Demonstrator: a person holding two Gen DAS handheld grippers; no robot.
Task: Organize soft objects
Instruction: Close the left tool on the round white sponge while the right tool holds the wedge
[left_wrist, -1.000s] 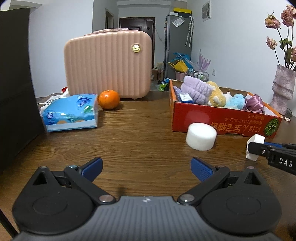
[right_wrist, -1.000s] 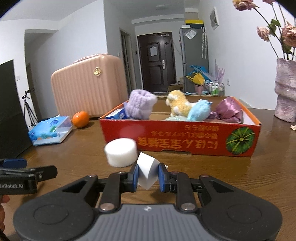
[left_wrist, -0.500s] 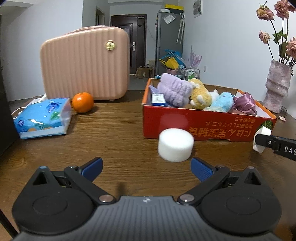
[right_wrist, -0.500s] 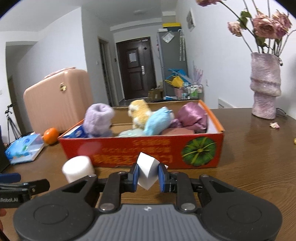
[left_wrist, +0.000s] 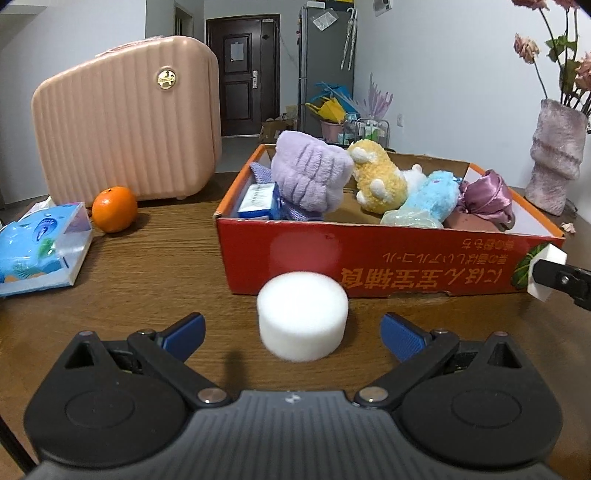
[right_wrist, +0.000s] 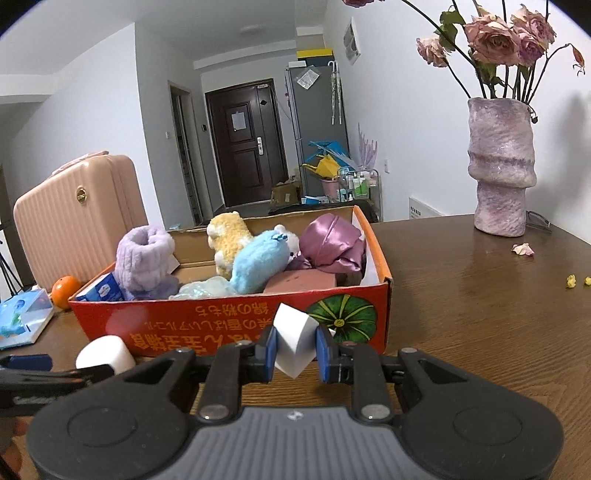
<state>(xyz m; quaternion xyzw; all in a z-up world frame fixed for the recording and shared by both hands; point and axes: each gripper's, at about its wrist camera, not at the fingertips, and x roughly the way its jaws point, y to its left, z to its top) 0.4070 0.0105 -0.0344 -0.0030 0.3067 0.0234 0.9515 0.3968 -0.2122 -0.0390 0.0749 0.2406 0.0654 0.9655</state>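
Wooden desk (left_wrist: 155, 266) carries a red cardboard box (left_wrist: 369, 258) filled with plush toys (left_wrist: 380, 181). Just before its front wall stands a white foam cylinder (left_wrist: 303, 325), between the spread tips of the left claw (left_wrist: 291, 332). Right claw (right_wrist: 295, 349) pinches a white foam block (right_wrist: 293, 338) before the box's front wall.
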